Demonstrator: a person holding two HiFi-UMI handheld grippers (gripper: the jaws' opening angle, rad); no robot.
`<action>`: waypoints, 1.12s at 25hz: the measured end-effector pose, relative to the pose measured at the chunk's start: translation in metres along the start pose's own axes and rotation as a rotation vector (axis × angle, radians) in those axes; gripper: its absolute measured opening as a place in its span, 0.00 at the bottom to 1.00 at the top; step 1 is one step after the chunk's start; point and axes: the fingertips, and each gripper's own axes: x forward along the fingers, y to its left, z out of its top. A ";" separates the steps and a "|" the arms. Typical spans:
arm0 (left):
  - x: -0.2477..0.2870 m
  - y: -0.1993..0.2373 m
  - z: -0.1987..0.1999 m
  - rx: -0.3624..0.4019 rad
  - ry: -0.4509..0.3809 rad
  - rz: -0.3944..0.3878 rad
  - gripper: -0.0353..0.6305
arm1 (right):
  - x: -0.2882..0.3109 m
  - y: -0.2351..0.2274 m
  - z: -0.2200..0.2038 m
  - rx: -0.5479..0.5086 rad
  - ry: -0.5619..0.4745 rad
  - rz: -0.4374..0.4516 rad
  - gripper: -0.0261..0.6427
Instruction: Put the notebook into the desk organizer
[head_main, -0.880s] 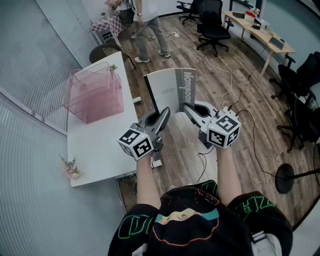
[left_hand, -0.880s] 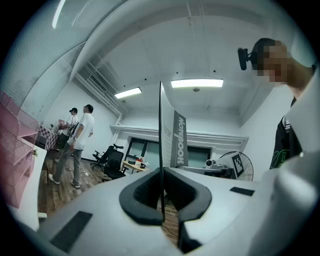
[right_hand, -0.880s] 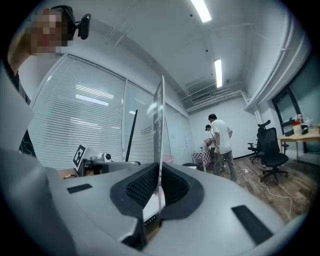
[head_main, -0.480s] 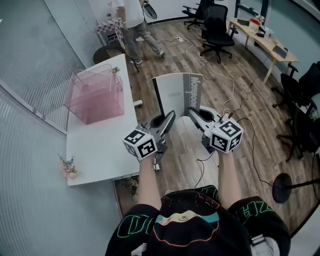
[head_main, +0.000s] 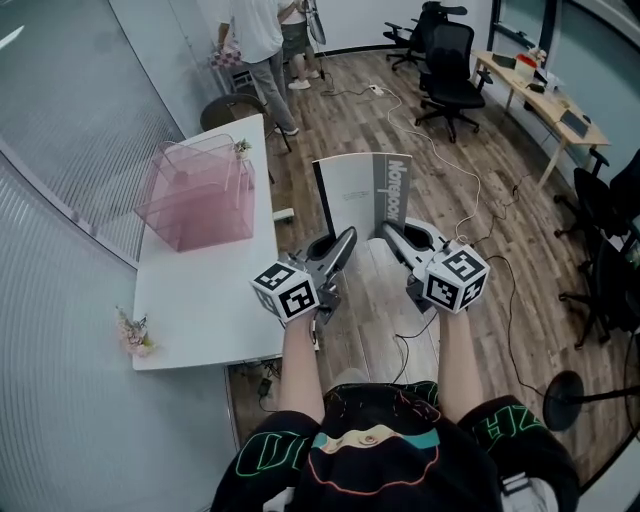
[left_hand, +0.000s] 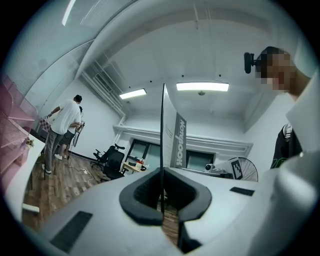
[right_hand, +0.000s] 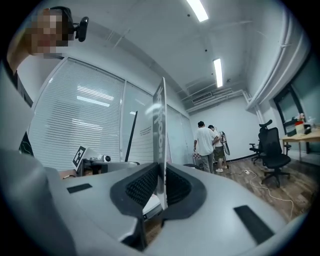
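Grey-white notebook (head_main: 362, 195) held upright in mid-air, left gripper (head_main: 338, 244) and right gripper (head_main: 392, 233) each pinching its lower edge (thin bites, both); pink desk organizer (head_main: 196, 196) sits well apart, so swinging across could twist it loose.

Thin card cover of the notebook (head_main: 352, 195): matt white, w/ a grey printed band along the spine side. Walls of the desk organizer (head_main: 195, 200): translucent pink plastic, smooth, glossy. Top of the table (head_main: 200, 300): white, smooth, low sheen. Planks of the floor (head_main: 340, 110): wood-look, brown, satin finish. Shells of the left gripper (head_main: 343, 238) and right gripper (head_main: 388, 230) — grey moulded plastic, matt; pads (left_hand: 142, 192) black, foam- or rubber-like, finely ribbed. Faces of the marker cubes (head_main: 290, 292): white, matt black print. Person's shirt (head_main: 370, 460) — black cloth, coloured print.
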 end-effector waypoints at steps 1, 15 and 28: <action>0.003 0.003 0.001 0.001 0.000 0.002 0.06 | 0.003 -0.004 0.001 0.001 -0.001 0.002 0.06; 0.087 0.130 0.016 0.016 -0.018 -0.023 0.06 | 0.103 -0.121 -0.004 -0.007 -0.006 -0.025 0.06; 0.169 0.349 0.058 -0.059 -0.021 0.009 0.06 | 0.294 -0.263 -0.015 0.032 0.065 -0.070 0.06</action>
